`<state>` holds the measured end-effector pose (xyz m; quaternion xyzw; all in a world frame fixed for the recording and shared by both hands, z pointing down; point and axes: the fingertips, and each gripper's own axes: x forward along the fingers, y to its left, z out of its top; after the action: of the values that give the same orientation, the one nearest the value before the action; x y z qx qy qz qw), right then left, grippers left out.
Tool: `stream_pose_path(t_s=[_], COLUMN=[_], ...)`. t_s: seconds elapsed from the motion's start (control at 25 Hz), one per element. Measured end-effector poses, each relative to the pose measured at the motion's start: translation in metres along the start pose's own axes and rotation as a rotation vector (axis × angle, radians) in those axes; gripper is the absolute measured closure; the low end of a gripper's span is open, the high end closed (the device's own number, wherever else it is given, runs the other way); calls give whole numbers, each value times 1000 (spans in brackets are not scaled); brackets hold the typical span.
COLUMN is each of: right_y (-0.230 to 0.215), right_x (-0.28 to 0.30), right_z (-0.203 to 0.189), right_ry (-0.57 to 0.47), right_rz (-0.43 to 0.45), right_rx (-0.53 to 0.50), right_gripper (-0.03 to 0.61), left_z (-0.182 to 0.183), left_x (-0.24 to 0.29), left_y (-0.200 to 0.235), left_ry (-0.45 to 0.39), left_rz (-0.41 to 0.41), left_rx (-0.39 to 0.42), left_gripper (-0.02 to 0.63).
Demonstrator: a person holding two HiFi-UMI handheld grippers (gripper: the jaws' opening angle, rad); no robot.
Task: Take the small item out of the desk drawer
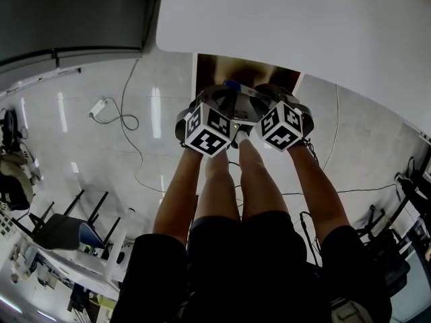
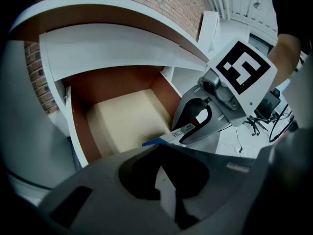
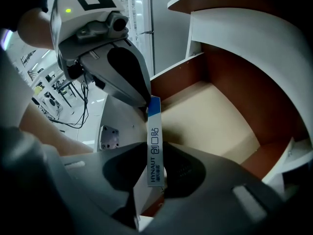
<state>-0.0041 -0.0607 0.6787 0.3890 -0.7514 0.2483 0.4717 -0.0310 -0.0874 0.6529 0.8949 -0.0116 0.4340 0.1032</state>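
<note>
Legs (image 1: 239, 180) fill the near part of the head view. Just beyond them both claws hang side by side over the near edge of the open drawer (image 3: 230, 82), which juts out from under the white table (image 1: 303, 25). The right claw (image 3: 152, 152) grips the small box (image 3: 153, 126), a slim blue-and-white carton, by its near end. Most of the box sticks out toward the far side, lifted clear of the drawer's bare bottom. The left claw (image 3: 145, 101) is closed, with nothing between its jaws that I can make out. Its tip sits right at the box's blue far end, and I cannot tell whether the two touch.

That closeness looks like the main hazard. A nudge from the left tip would likely lever the long free end and twist the box in the right claw's hold. It could then slip and drop back into the drawer or past its edge. The hold itself seems thin: a light carton pinched at one end may pivot if the wrist rolls, or dent if squeezed harder. Lifting straight up may also catch the blue end on the table's underside, which overhangs the drawer's far part.
</note>
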Motion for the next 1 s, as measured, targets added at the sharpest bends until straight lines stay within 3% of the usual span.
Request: stream_pose_path(t_s=[1.0], right_y=[-7], right_x=[-53], right_z=[27], right_ry=[-180], right_rz=[-71], right_rx=[243], right_gripper=[471], left_z=[32], left_x=[-47], left_y=[12], left_ry=[-118], left_rz=[72], left_rx=[-69], left_gripper=[614])
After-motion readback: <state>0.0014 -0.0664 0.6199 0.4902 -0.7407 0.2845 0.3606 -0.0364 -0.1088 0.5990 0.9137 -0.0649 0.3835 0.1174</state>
